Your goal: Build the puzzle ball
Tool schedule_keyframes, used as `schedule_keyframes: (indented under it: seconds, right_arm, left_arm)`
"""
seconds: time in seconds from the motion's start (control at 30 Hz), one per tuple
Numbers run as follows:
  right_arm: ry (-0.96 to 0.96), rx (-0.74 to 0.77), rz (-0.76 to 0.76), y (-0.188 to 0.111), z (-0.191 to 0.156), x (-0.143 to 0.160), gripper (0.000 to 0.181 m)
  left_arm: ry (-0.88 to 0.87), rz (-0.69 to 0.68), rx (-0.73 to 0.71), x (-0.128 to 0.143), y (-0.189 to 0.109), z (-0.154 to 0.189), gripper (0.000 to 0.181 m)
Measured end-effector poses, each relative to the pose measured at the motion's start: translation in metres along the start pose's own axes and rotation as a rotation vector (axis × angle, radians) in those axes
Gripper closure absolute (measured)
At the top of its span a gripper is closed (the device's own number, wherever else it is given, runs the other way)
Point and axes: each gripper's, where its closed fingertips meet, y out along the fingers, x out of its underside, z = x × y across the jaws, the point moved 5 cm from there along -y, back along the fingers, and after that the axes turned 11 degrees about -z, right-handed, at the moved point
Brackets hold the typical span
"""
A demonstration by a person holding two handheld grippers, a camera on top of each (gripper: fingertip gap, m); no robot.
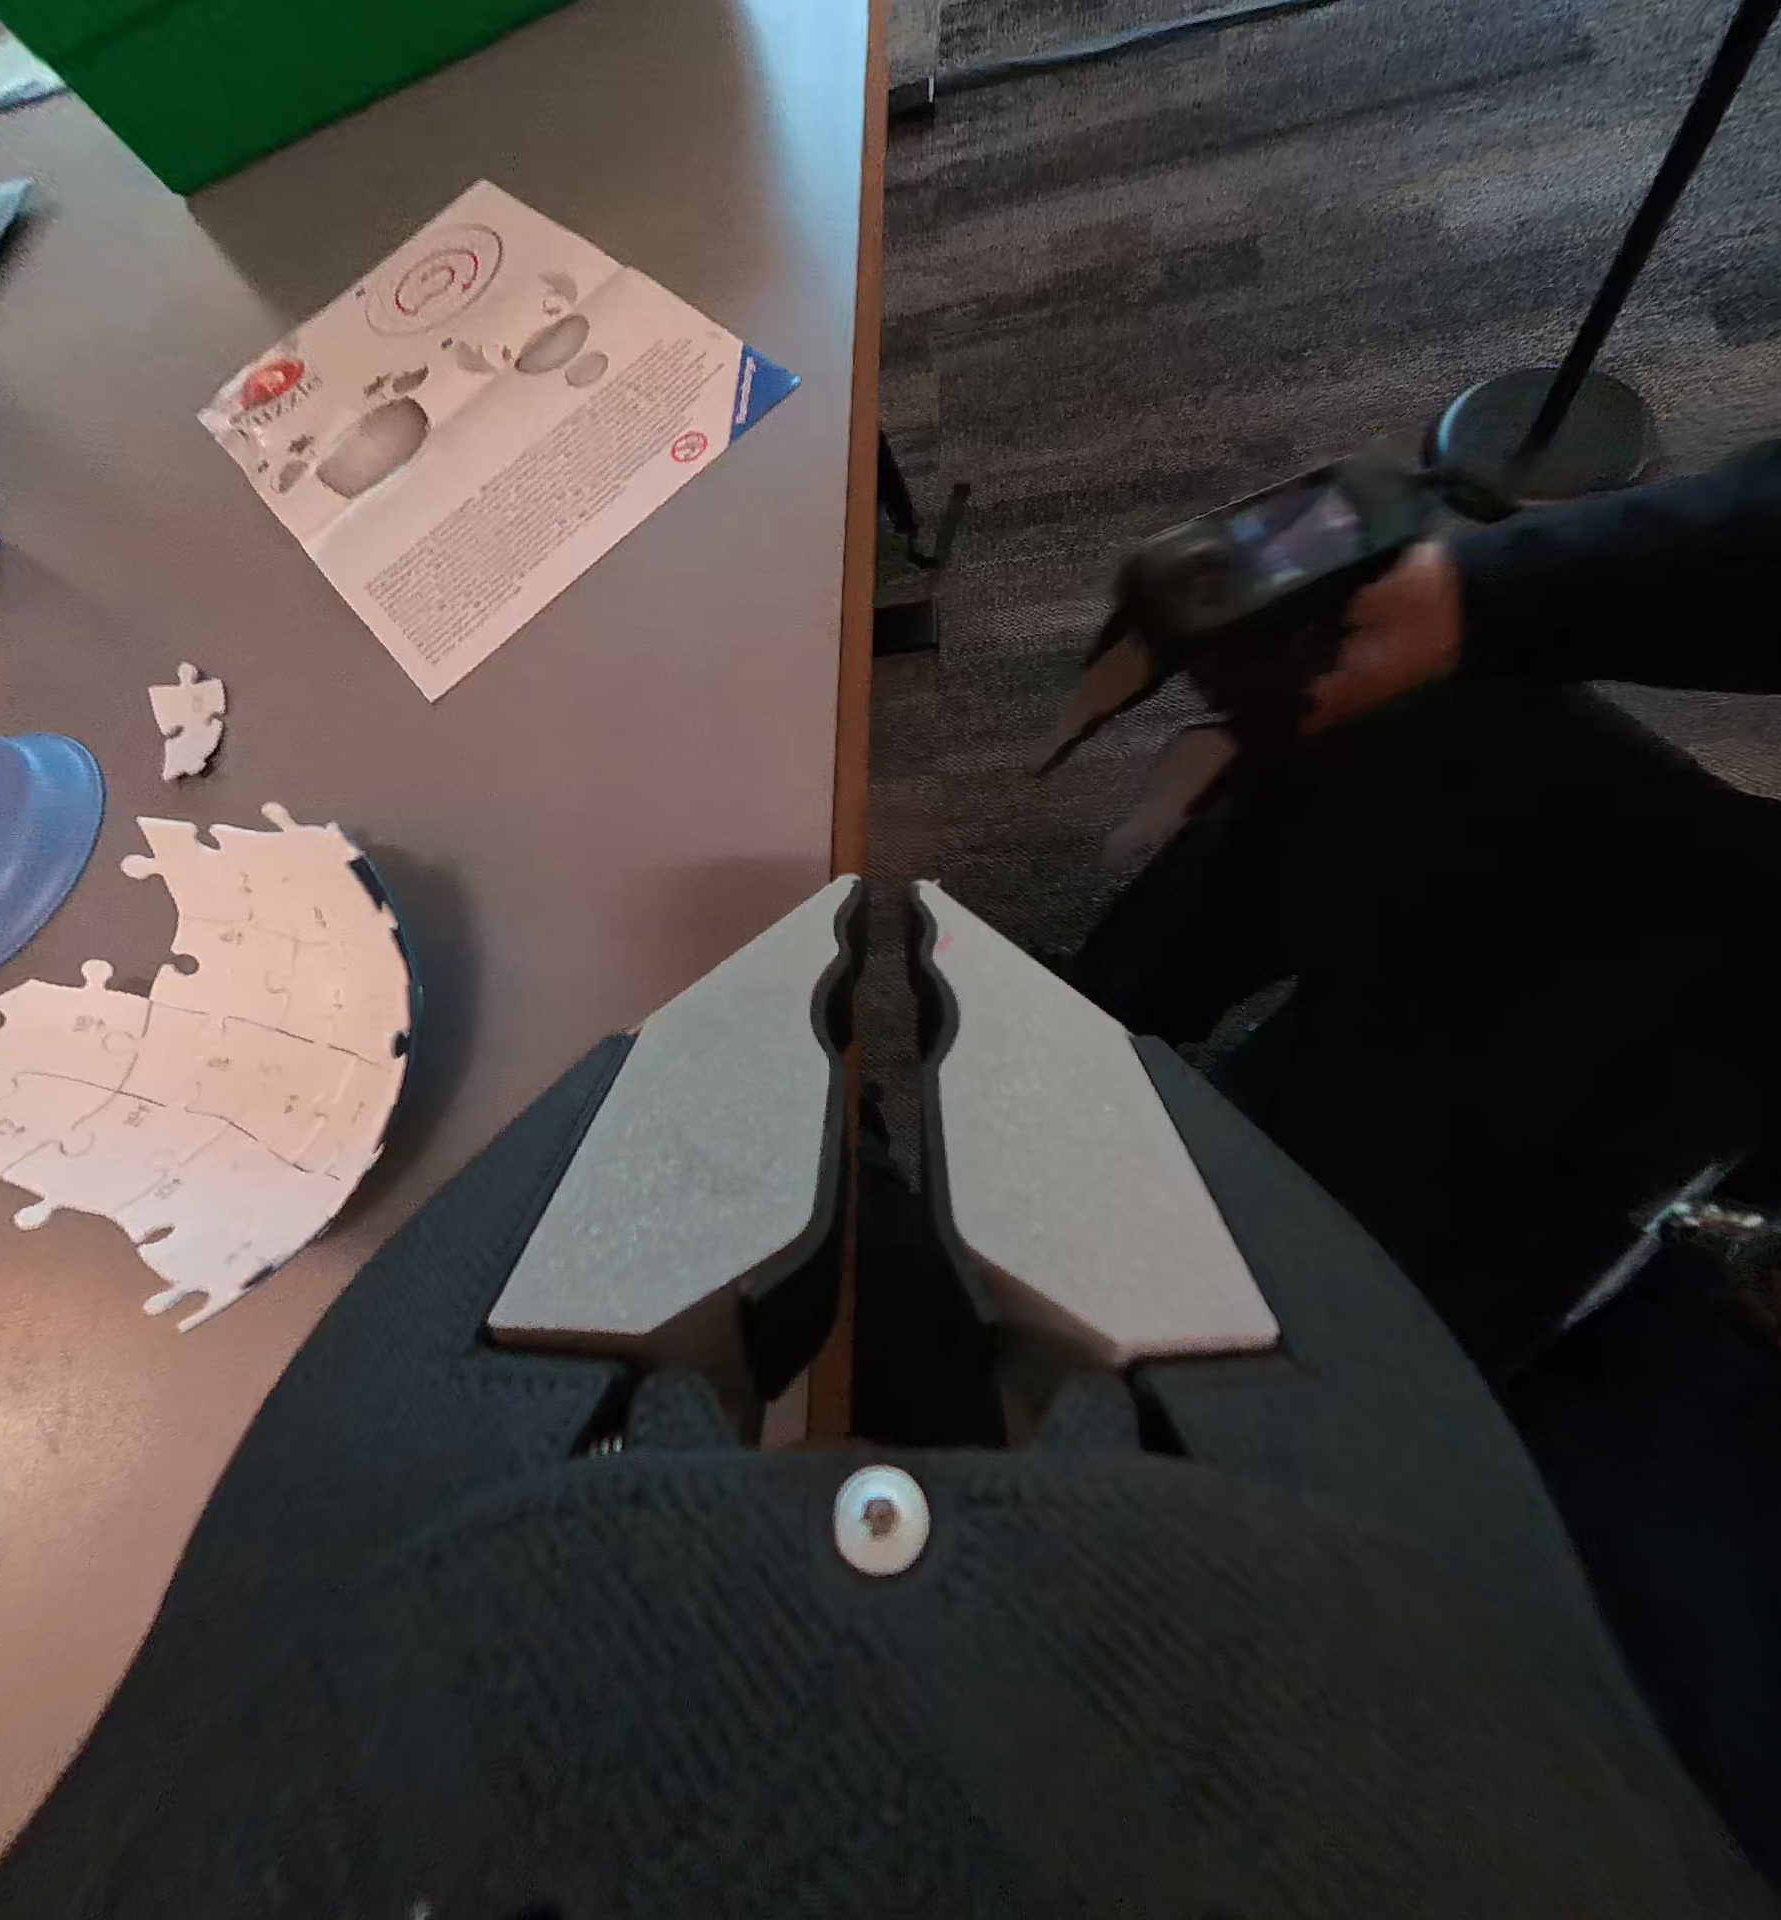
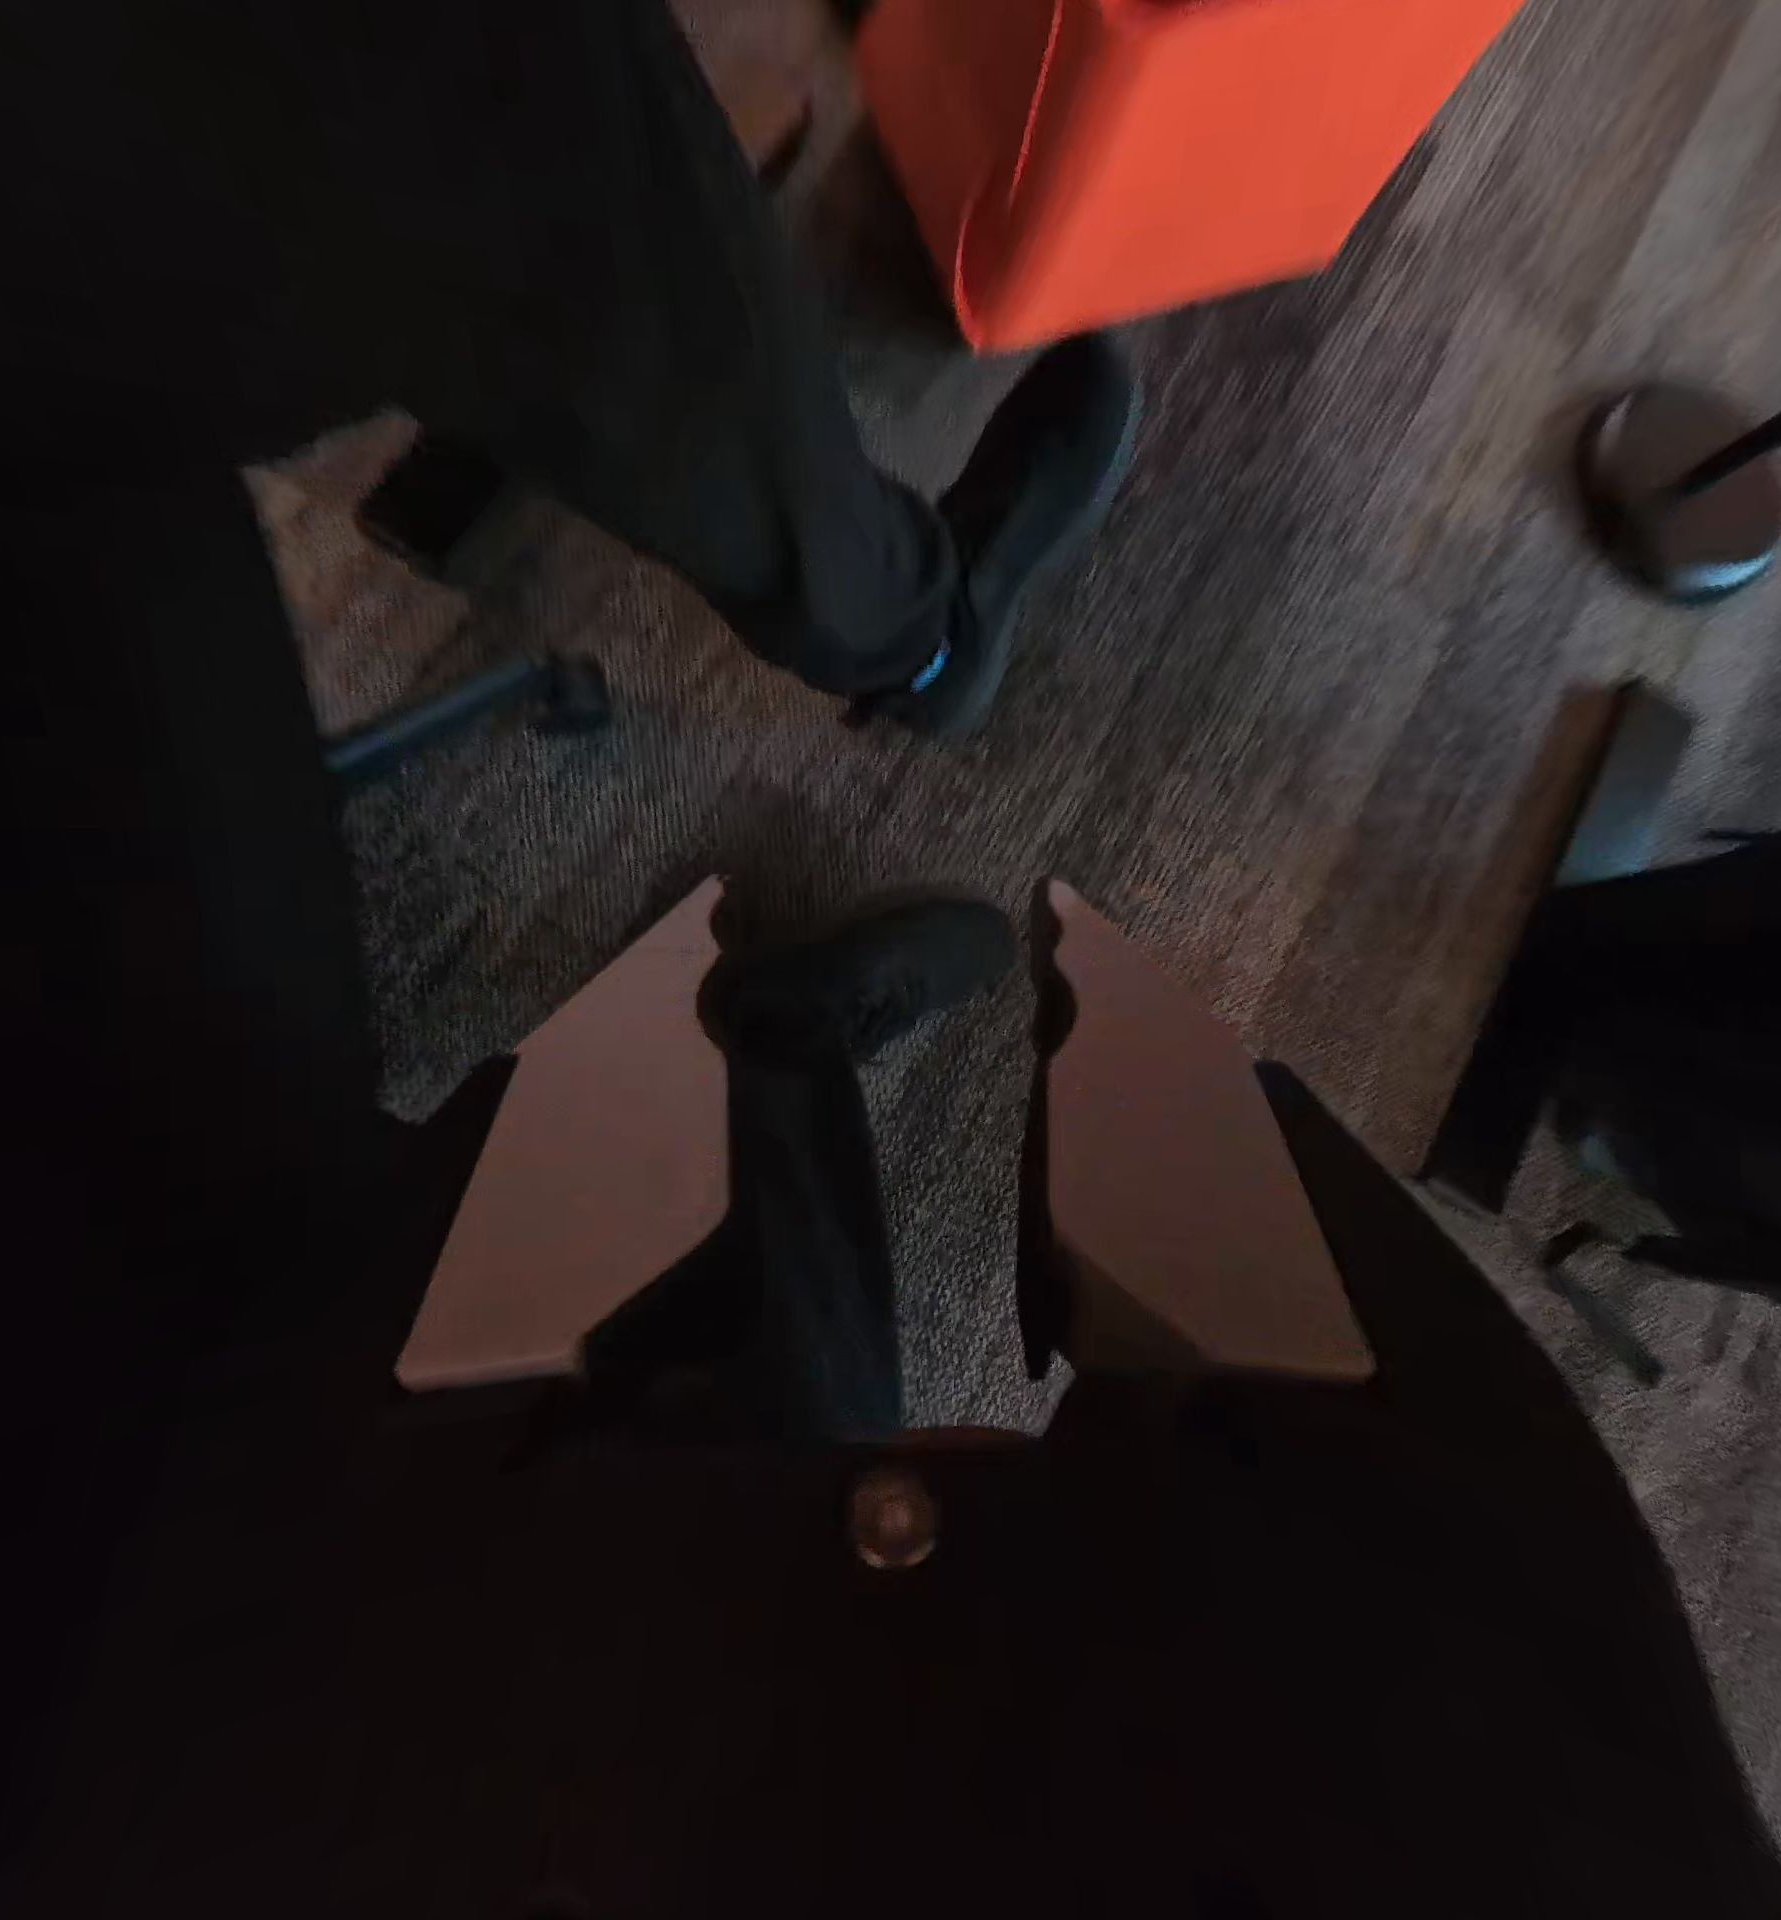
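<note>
Setting, left wrist view: grey table (image 1: 605, 790) beside dark carpet (image 1: 1281, 260), table edge running straight up the middle.
Left gripper (image 1: 884, 894): jaws nearly closed, a thin gap between them, holding nothing, poised over the table edge.
Puzzle ball: half-built white shell (image 1: 231, 1049) at left, inner side up; loose piece (image 1: 188, 719) just beyond.
Nearby: instruction sheet (image 1: 496, 416), blue dish (image 1: 3, 842), green box (image 1: 273, 73).
Risk: likely a nudge off the edge; joints apt to pop apart.
Right wrist view: blurred carpet, shoe (image 2: 1031, 530), orange box (image 2: 1177, 156).
Right gripper (image 2: 884, 896): jaws wide apart, empty, off the table.
</note>
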Motion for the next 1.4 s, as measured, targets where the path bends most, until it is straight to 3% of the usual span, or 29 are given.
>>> schedule_keyframes:
  seconds: [0.17,0.23,0.3,0.37,0.4,0.47,0.57,0.63,0.83,1.1,1.4]
  right_arm:
    - [0.119,-0.192,-0.237,0.145,0.055,0.005,0.143]
    - [0.227,-0.239,-0.251,0.206,0.072,0.004,0.151]
    - [0.511,-0.362,-0.200,0.266,0.077,0.002,0.150]
    - [0.850,-0.558,-0.059,0.316,0.072,-0.005,0.151]
    - [0.988,-0.587,0.009,0.338,0.070,-0.006,0.151]
    - [1.108,-0.550,0.073,0.378,0.060,-0.004,0.150]
    - [0.981,-0.405,0.010,0.423,0.039,0.001,0.155]
    - [0.921,-0.315,-0.011,0.442,0.032,0.003,0.158]
    - [0.968,-0.279,0.062,0.469,0.017,-0.001,0.159]
    - [0.899,-0.216,0.049,0.483,0.019,-0.005,0.169]
    - [0.810,-0.145,-0.003,0.489,0.022,-0.005,0.176]
  left_arm:
    - [-0.076,0.032,0.040,0.014,0.008,-0.026,0.149]
    - [-0.136,0.075,0.136,0.013,0.004,-0.031,0.142]
    - [-0.161,0.160,0.184,0.008,-0.002,-0.038,0.143]
    - [-0.133,0.194,0.230,0.006,-0.005,-0.038,0.145]
    - [-0.115,0.189,0.242,0.006,-0.003,-0.038,0.146]
    - [-0.089,0.178,0.197,0.004,0.001,-0.040,0.146]
    - [-0.074,0.174,0.072,0.000,0.007,-0.050,0.149]
    - [-0.091,0.170,0.028,-0.001,0.011,-0.060,0.149]
    - [-0.150,0.108,0.032,-0.005,0.026,-0.073,0.143]
    - [-0.109,0.022,-0.050,-0.003,0.034,-0.068,0.143]
    - [-0.132,-0.003,-0.041,0.000,0.036,-0.070,0.144]
